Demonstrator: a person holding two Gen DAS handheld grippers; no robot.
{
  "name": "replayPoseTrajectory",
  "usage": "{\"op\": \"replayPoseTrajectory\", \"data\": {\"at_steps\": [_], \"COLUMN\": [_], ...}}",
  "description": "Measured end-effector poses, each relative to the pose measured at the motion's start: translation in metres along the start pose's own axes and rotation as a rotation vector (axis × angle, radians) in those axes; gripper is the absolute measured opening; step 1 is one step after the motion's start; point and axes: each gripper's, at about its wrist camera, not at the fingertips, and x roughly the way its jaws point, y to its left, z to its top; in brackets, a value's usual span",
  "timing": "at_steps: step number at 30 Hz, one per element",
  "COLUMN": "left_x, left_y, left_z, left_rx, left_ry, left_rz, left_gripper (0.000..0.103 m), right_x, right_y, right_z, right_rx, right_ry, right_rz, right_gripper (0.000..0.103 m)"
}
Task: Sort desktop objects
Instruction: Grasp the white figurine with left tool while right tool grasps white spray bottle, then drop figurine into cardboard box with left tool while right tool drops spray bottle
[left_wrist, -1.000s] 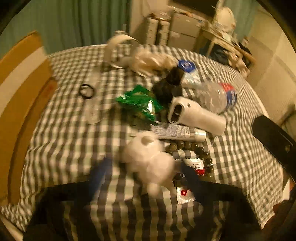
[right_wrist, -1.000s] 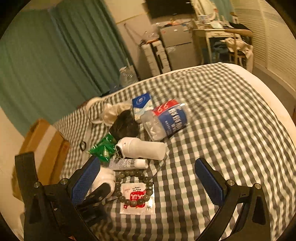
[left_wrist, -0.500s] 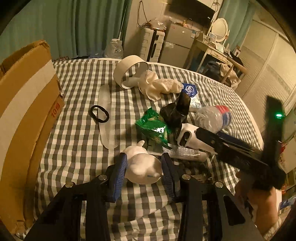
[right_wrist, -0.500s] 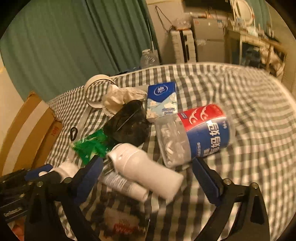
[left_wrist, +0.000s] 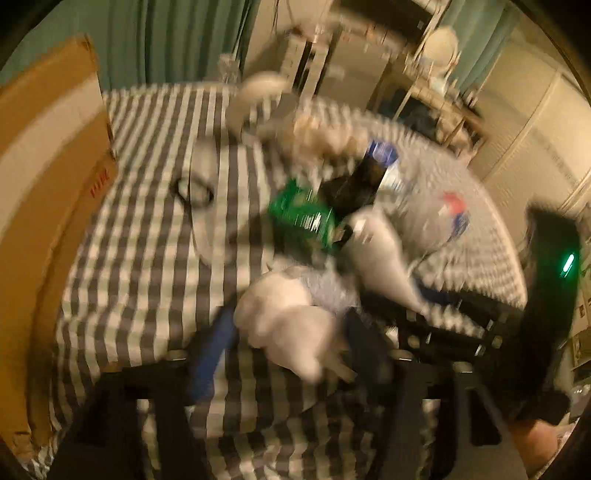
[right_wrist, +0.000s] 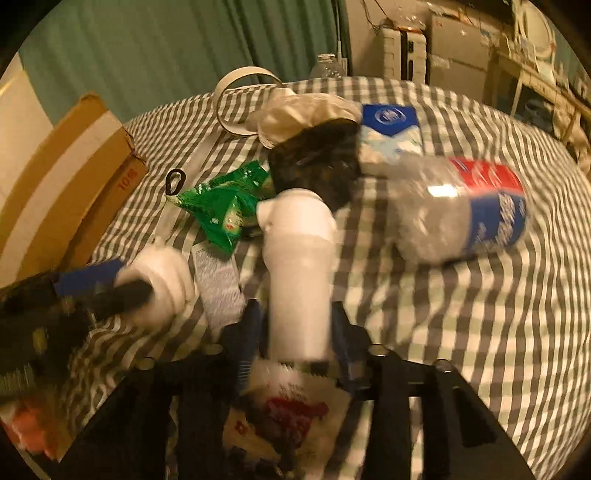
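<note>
My right gripper (right_wrist: 295, 328) points down at the checked tablecloth (right_wrist: 480, 332). Its jaws are closing on a white bottle (right_wrist: 299, 266) that lies end-on between them, and the blue pads (right_wrist: 251, 325) sit against its sides. In the left wrist view this bottle (left_wrist: 380, 258) lies right of centre. My left gripper (left_wrist: 288, 347) has a round white soft thing (left_wrist: 284, 325) between its fingers. The jaws are opening, and the pads stand a little off its sides in a blurred picture. The right wrist view shows that white thing (right_wrist: 162, 273) at the left.
A cardboard box (right_wrist: 55, 192) stands at the left table edge. Behind the bottle lie a green packet (right_wrist: 218, 206), a black bag (right_wrist: 317, 162), a crushed water bottle (right_wrist: 461, 214), a tissue pack (right_wrist: 391, 129), a tape ring (right_wrist: 240, 85) and a hair tie (right_wrist: 173, 181). A red-printed sachet (right_wrist: 288, 406) lies under my right gripper.
My right gripper dropped, rolled and moved in over the white bottle, its jaws narrowing around it. My left gripper squeezed the white soft thing, then widened again.
</note>
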Motion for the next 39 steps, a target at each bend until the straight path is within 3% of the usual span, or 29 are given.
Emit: {"op": "replayPoseTrajectory", "data": {"at_steps": [2,4,6,13,22,27,32,37,39], "left_x": [0.006,0.007,0.007,-0.011,-0.081,-0.139,-0.189,-0.238,-0.245], "left_y": [0.005,0.009,0.011,0.015,0.018,0.031,0.062,0.114,0.141], "left_z": [-0.004,-0.004,-0.001,-0.007,-0.007,0.001,0.026,0.066,0.076], "left_rx": [-0.026,-0.036,-0.038,-0.055,-0.056,-0.07,-0.078,-0.051,-0.05], "left_ry": [0.006,-0.006,0.014,0.028,-0.087,-0.211,-0.304,-0.359,-0.371], "left_rz": [0.026,0.023,0.008,-0.032,-0.095,-0.116,-0.121,-0.026,0.047], "left_gripper": [0.072,0.068,0.067,0.067,0.067,0.067,0.067,0.067,0.067], "right_x": [0.01,0.01,0.004,-0.033,-0.094,-0.128,-0.165,-0.191,-0.187], "right_y": [0.002,-0.001,-0.009,-0.02,0.007,0.039,0.086,0.152,0.185], "right_z": [0.005,0.004,0.002,-0.008,-0.03,-0.036,-0.014,0.033,0.059], "right_rx": [-0.011,-0.006,0.044,0.138,0.202,0.212,0.153,0.115,0.076], "right_ry": [0.019,0.006,-0.014,-0.074,-0.163,-0.228,-0.309,-0.368,-0.37], "right_rz": [-0.021,-0.045,-0.01,-0.036,0.003,0.032,0.065,0.147,0.182], "right_gripper": [0.048,0.032,0.032,0.032,0.032,0.032,0.032,0.032,0.032]}}
